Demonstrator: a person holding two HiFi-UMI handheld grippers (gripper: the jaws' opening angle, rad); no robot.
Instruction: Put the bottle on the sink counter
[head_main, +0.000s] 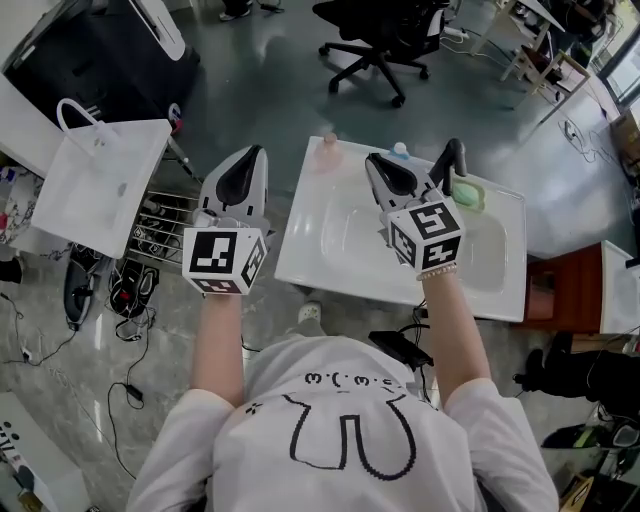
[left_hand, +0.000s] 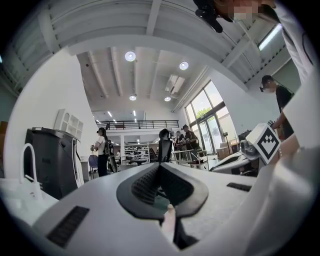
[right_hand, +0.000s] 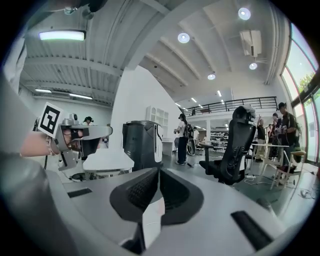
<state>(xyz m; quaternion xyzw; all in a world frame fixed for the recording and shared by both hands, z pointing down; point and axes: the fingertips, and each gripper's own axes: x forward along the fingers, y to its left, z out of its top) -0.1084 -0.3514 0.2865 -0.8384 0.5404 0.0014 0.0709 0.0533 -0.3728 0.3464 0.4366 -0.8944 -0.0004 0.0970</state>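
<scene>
**A:** Where was the bottle at that point?

**B:** A pinkish bottle (head_main: 328, 150) stood at the far left corner of the sink surface (head_main: 300, 255), close to the back edge. I took it for the task's bottle, though a blue-capped container (head_main: 400, 150) sat further right, near the black faucet (head_main: 452, 160). Neither was held.

**A:** And the grippers?

**B:** The left hand-held gripper (head_main: 255, 160) had its jaws pressed together with nothing between them. The right hand-held gripper (head_main: 375, 165) was the same, closed and empty. Both pointed about level, raised in front of the person, the right one over the basin.

**A:** So the placing looked done?

**B:** To my eye, yes. What remained was a clean retreat.

**A:** How would you have handled that well?

**B:** Kept both tools high and drawn them straight back toward the body, never sideways across the back edge. The bottle sat so near the corner that a nudge could have tipped it off. I'd also have checked that it stood upright, which was too small to tell from above.
</scene>
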